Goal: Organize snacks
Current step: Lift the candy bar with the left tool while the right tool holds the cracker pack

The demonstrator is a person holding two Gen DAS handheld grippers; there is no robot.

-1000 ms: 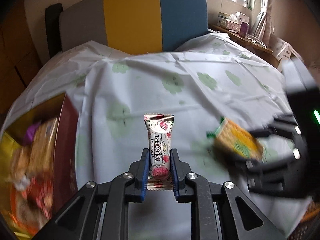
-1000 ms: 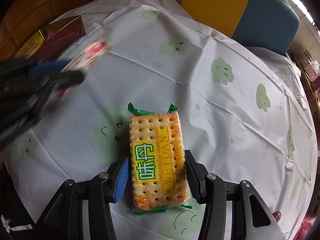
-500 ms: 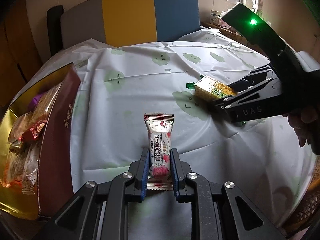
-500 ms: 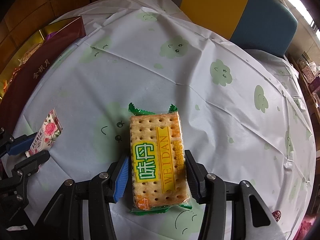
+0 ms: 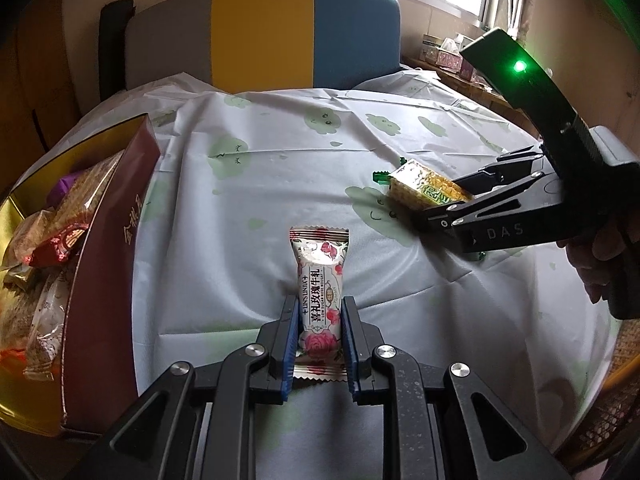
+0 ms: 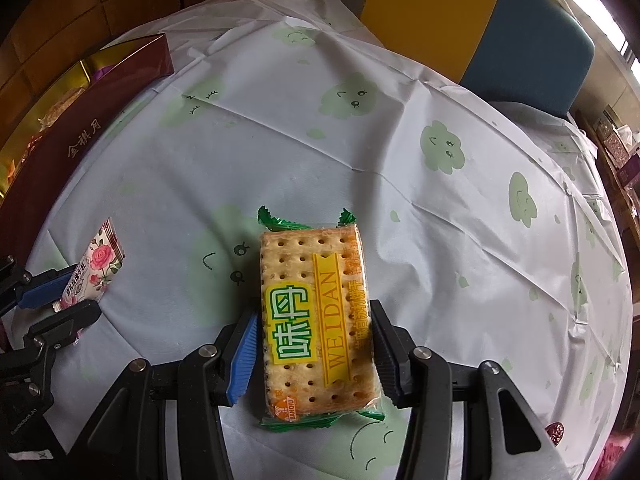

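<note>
My left gripper (image 5: 319, 340) is shut on a white nougat candy with pink roses (image 5: 320, 280), held just above the tablecloth; it also shows in the right wrist view (image 6: 94, 266). My right gripper (image 6: 314, 344) is shut on a cracker packet with a green wrapper (image 6: 316, 312), also seen from the left wrist view (image 5: 424, 190) at the right. A maroon box with a gold inside (image 5: 108, 248) stands at the left, holding several wrapped snacks (image 5: 44, 240). The nougat is to the right of the box wall.
A round table under a white cloth with green cloud prints (image 6: 400, 152) carries everything. A grey, yellow and blue chair (image 5: 280, 36) stands behind it. A shelf with small boxes (image 5: 444, 52) is at the back right. A small red item (image 6: 556, 432) lies near the table's right edge.
The left gripper swung from the table's middle toward the box, then steadied. The right gripper has held still with the cracker packet.
</note>
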